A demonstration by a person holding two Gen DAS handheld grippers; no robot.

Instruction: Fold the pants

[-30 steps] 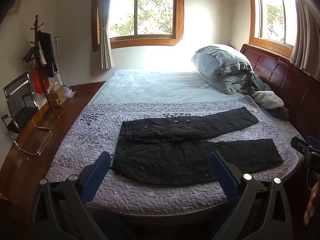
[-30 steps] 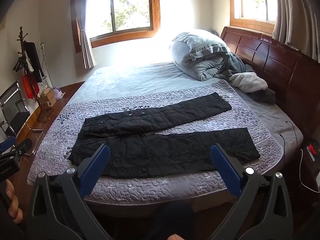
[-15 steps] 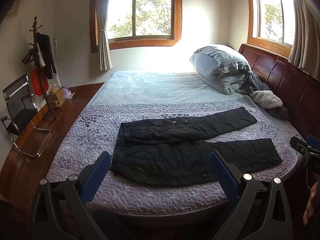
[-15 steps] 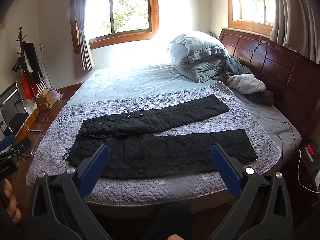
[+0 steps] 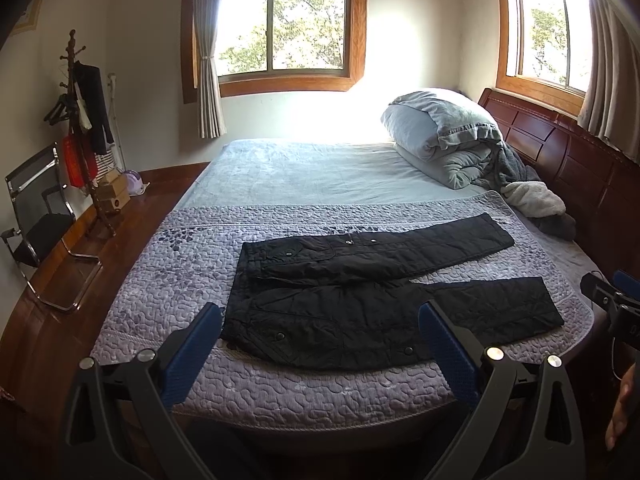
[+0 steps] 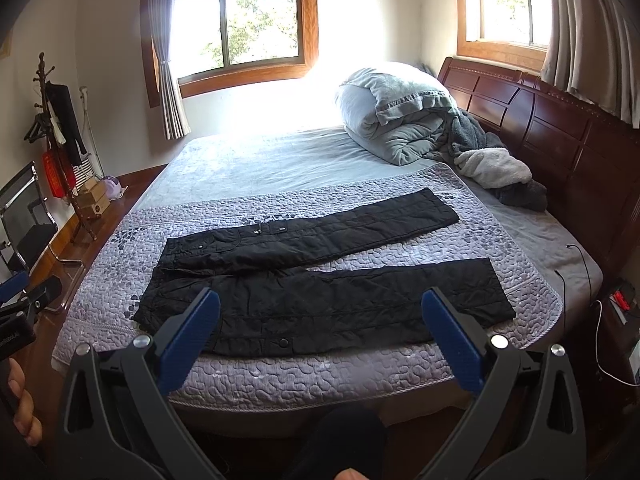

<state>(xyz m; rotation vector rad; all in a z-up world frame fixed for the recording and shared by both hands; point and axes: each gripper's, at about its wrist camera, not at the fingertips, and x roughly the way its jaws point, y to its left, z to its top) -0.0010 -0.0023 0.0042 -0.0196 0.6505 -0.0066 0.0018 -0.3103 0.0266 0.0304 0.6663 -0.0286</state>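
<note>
Pants, black and quilted [image 5: 372,300], lie spread flat on the purple quilted bedspread [image 5: 320,384], legs parted. Left tongs [image 5: 320,340] and right tongs [image 6: 320,328] hover wide open, empty, short of the bed. Best approach: pinch waistband and hem together, lifting evenly.

Big bed [image 5: 304,168] w/ a dark wood headboard [image 6: 560,128] fills the room. Two wood-frame windows [image 5: 280,28] let in bright sun; curtains [image 5: 206,60] hang beside. Brown wood floor [image 5: 52,312], coat rack [image 5: 80,120] & black chair [image 5: 36,216] at left.
</note>
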